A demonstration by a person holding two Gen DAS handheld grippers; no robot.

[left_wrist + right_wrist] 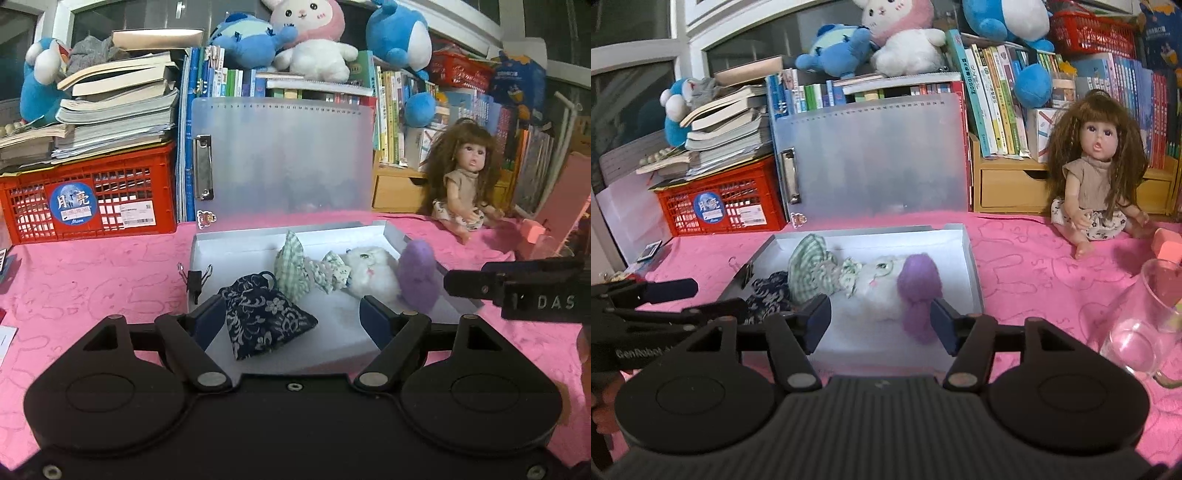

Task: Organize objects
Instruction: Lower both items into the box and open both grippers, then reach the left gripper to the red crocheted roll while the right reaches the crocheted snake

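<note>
Lying in a shallow white box (pixel 391 230) on a pink cloth (pixel 110 266) are five small soft things in a row. From left to right: a navy floral pouch (pixel 264 314), a green checked pouch (pixel 291 267), a smaller pale floral pouch (pixel 330 271), a white plush kitten (pixel 373 271) and a purple plush (pixel 419 275). The pouches and toys touch or overlap their neighbours. A black binder clip (pixel 195 278) grips the box's left wall.

The left gripper (pixel 293 321) hangs at the near edge of the box, jaws released, with the navy pouch between them but not pressed. The right gripper (pixel 881 319) hangs beside it, jaws also spread and holding nothing; the purple plush sits just beyond its tips, though the fisheye view makes it hard to say whether a pad brushes it.

A frosted clipboard (pixel 284 158) stands upright behind the box. Farther back are a red crate (pixel 92 199) under stacked books, shelves of books with plush toys on top, and a doll (pixel 467 181) sitting at far right. A clear glass (pixel 1137 325) stands near right.

Judging from this, both items look just placed, so the step is letting go. Next comes finding any loose thing left outside the box, which calls for lifting both grippers clear without dragging the toys.
</note>
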